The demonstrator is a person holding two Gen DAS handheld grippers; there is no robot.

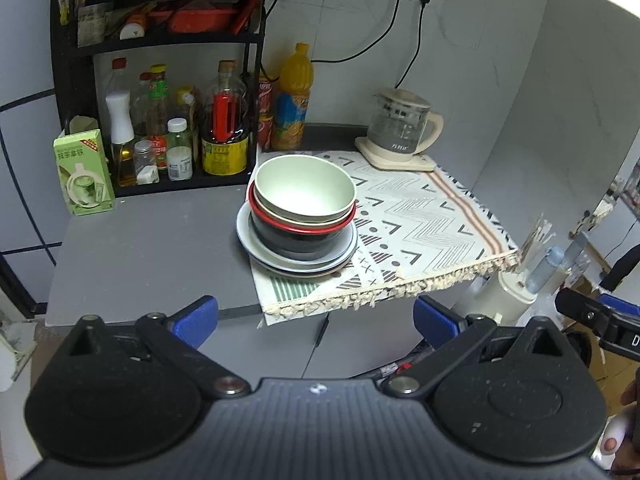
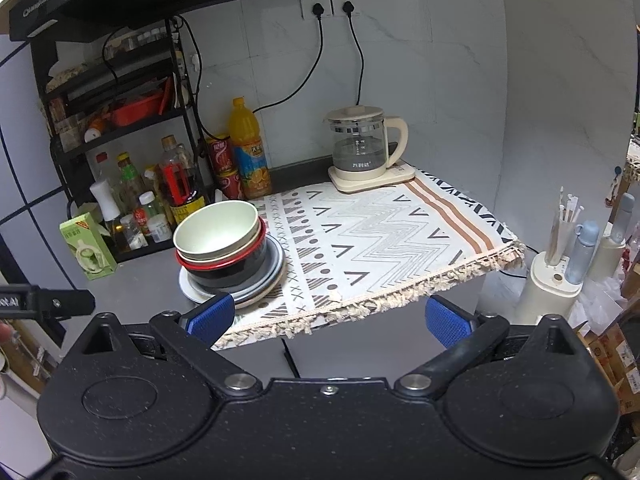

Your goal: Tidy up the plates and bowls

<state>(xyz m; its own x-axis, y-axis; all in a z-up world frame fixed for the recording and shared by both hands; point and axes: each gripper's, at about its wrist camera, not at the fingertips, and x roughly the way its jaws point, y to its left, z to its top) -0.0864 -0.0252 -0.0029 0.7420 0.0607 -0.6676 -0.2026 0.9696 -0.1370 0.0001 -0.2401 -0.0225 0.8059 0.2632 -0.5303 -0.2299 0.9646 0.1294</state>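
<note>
From the left wrist view, the stack stood at the left edge of the patterned cloth [image 1: 420, 216]: a pale green bowl [image 1: 305, 186] nested in a red-rimmed black bowl [image 1: 302, 236], both on a pile of plates [image 1: 256, 246] that partly overhung the cloth onto the grey counter [image 1: 140, 248]. The likely trouble was a tall, top-heavy pile; a sideways nudge on the upper bowl could tip it or slide the plates (the cloth edge under them gave uneven footing). The left gripper [image 1: 316, 322] hung in front of the counter, jaws spread wide, holding and touching nothing.

From the right wrist view, the glass kettle [image 2: 360, 148] stood well apart at the cloth's far corner, so a careless sweep seemed a lesser risk. The right gripper [image 2: 330, 316] was likewise spread wide and empty, its left pad [image 2: 212, 316] overlapping the plates in view, though contact could not be judged.
</note>
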